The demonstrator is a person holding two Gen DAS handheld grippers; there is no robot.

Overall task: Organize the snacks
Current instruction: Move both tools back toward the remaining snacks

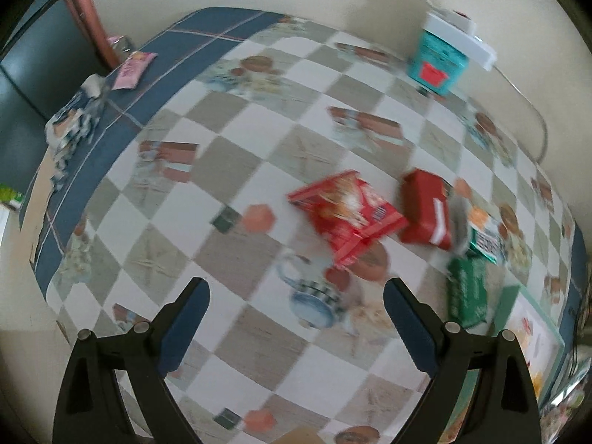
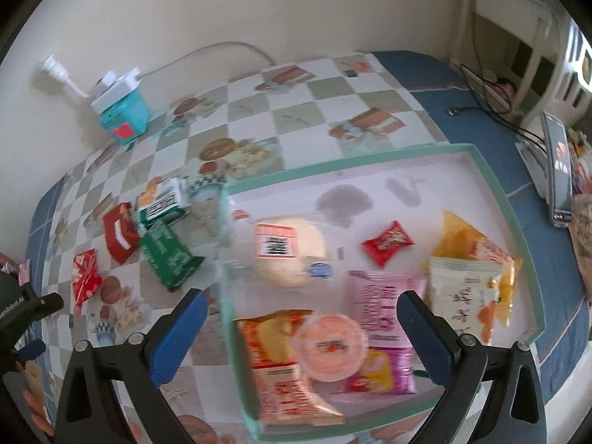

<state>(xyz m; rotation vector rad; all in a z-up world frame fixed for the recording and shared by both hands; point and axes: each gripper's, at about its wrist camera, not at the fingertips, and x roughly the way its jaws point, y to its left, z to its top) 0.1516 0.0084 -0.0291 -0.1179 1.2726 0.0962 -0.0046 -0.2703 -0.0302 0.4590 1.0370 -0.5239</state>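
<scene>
**Both tongs spread, nothing held, above the snacks**

The left tongs (image 1: 296,292) stand spread over the checkered counter (image 1: 229,118), nothing between their blue pads. Just above them in the left wrist view lies a red snack bag (image 1: 346,212), a red packet (image 1: 425,209) at its right, and lower right a green packet (image 1: 468,292); motion blur leaves their print unreadable. A teal box (image 1: 436,61) stands at the upper right by the wall.

The right tongs (image 2: 299,305) are also wide apart and empty, over the near edge of a mint-rimmed tray (image 2: 495,185). Between their tips in the right wrist view lie a round orange-lidded cup (image 2: 331,347) and a pink packet (image 2: 381,303); farther in, a pale bun (image 2: 292,251), a small red sachet (image 2: 386,242) and, at right, what seems a yellow bag (image 2: 458,233).
</scene>
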